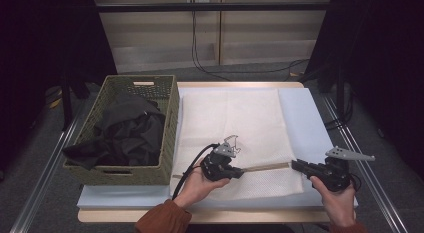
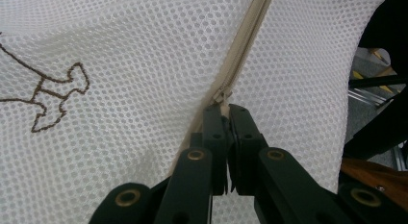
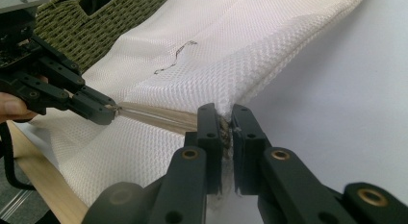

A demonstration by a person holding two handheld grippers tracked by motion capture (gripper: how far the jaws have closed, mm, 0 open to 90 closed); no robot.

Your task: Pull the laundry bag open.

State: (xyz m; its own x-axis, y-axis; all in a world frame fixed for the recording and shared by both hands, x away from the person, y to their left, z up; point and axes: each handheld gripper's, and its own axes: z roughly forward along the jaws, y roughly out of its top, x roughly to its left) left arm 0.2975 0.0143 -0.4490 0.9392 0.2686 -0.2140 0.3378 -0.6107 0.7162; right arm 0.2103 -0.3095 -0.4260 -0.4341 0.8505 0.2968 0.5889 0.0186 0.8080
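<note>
Table: wooden-edged table (image 1: 240,85) is carrying a pale sheet (image 1: 300,118), with grey floor and dark curtains lying around it.
Mesh bag: one white mesh bag (image 1: 235,118) is lying flat on the sheet at the table's middle, its near edge reaching toward the person; a thin brown line drawing (image 2: 53,94) is showing on the cloth.
Zipper: one beige zipper (image 1: 265,167) is running along the bag's near part between the two grippers; its small pull (image 2: 222,95) is sitting right at the left jaws' tips.
Left gripper: left gripper (image 1: 239,172) is being held in the left hand (image 1: 197,185), jaws closed tight on the zipper pull.
Right gripper: right gripper (image 1: 296,165) is being held in the right hand (image 1: 336,200), jaws pinching the bag's corner at the zipper's end.
Basket: one green woven basket (image 1: 167,123) is standing just beside the bag's left edge, holding dark clothes (image 1: 125,130) heaped inside.
Cables: black cables (image 1: 200,53) are hanging behind the table's far end.
</note>
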